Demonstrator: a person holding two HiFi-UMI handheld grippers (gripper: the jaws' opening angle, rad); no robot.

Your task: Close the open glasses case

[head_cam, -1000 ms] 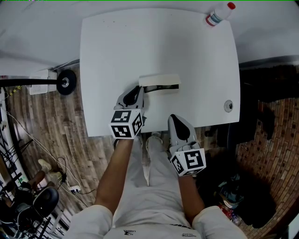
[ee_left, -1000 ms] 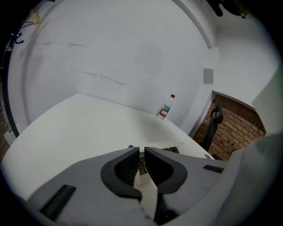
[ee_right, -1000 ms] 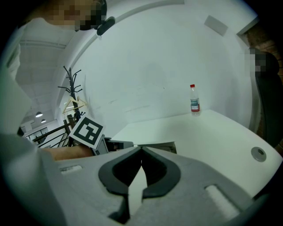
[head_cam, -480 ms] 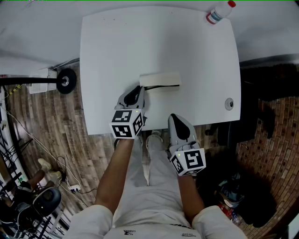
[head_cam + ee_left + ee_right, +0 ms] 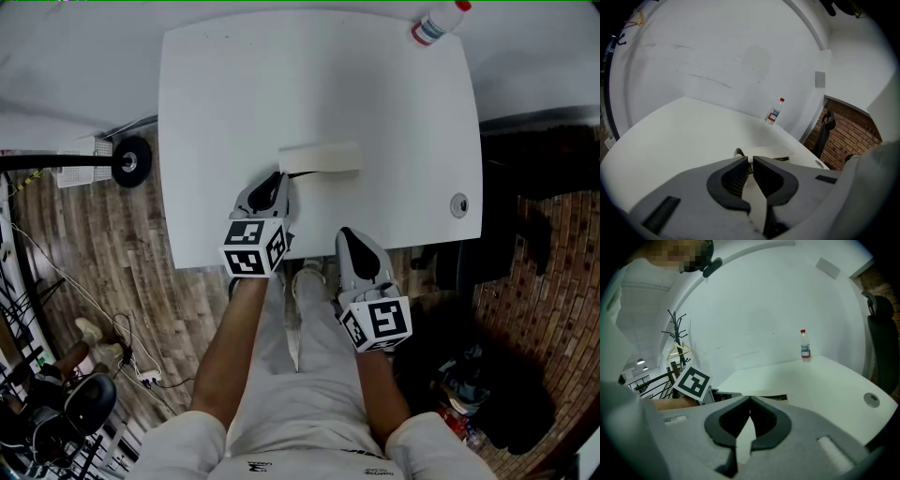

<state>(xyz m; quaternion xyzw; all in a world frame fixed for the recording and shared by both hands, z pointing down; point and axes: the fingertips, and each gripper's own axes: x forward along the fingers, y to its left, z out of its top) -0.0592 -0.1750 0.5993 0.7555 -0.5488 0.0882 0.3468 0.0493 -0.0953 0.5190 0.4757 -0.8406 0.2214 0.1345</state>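
The cream glasses case (image 5: 320,157) lies at the middle of the white table (image 5: 281,84), its lid down with barely a dark slit along the near side. In the left gripper view the case (image 5: 769,152) sits just beyond the jaws, a dark slit showing at its right end. My left gripper (image 5: 278,182) is shut and empty, its tips at the case's near-left corner. My right gripper (image 5: 348,236) is shut at the table's front edge, apart from the case (image 5: 764,395).
A clear bottle (image 5: 439,23) with a red cap stands at the far right corner. A round cable grommet (image 5: 458,205) is set near the table's right edge. A dark chair (image 5: 882,350) stands to the right. Wooden floor with cables lies to the left.
The dark opening along the case's near side has shrunk to a thin slit as the lid came down. Both grippers have hardly moved.
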